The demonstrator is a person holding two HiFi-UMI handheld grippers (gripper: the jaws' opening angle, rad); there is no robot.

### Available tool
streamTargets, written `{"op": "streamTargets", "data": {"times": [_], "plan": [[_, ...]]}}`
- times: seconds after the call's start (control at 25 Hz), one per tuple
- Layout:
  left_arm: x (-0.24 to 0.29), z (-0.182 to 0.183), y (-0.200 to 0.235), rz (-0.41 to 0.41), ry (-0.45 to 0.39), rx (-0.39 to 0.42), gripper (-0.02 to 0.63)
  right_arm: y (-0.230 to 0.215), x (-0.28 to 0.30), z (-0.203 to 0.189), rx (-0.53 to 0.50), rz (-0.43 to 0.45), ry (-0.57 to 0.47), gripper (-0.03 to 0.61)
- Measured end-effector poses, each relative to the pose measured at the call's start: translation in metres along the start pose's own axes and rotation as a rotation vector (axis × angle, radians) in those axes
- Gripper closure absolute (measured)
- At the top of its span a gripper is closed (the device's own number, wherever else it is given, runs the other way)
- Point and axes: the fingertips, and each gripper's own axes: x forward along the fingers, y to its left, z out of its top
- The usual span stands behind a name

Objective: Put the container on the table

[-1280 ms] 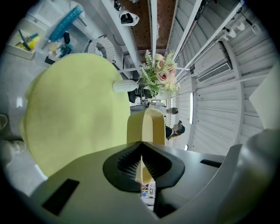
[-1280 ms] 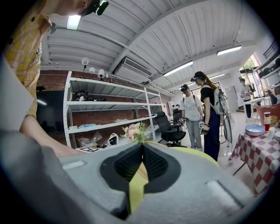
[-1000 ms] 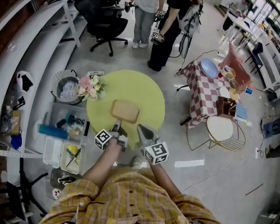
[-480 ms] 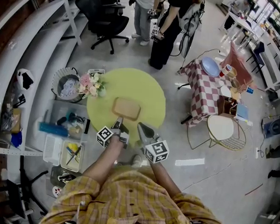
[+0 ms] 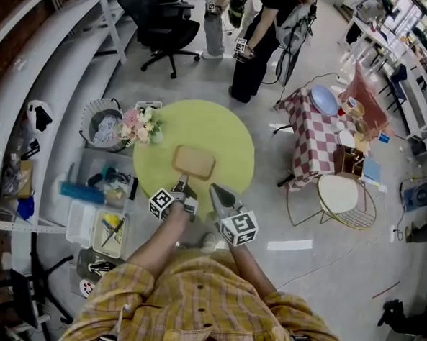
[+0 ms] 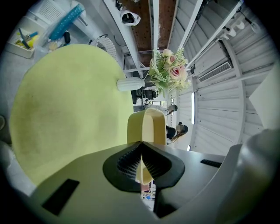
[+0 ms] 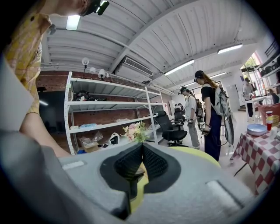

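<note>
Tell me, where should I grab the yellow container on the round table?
Its near rim, coming from the person's side. The container sits flat with a thin wall that fits between fingers; the left gripper is clamped there.

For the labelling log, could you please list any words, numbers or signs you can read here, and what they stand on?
No text can be read anywhere.
Cubes on the left gripper and right gripper: black-and-white square patterns only, no letters.
Container: plain, no label.
Items in the floor bins: too small to read.
</note>
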Motion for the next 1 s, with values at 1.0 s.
{"op": "streamTargets", "data": {"times": [1.0], "plan": [[0.017, 0.002, 0.047, 0.097, -0.015, -0.003, 0.597, -0.025, 0.005, -0.004, -0.012, 0.002, 0.024, 0.58]]}}
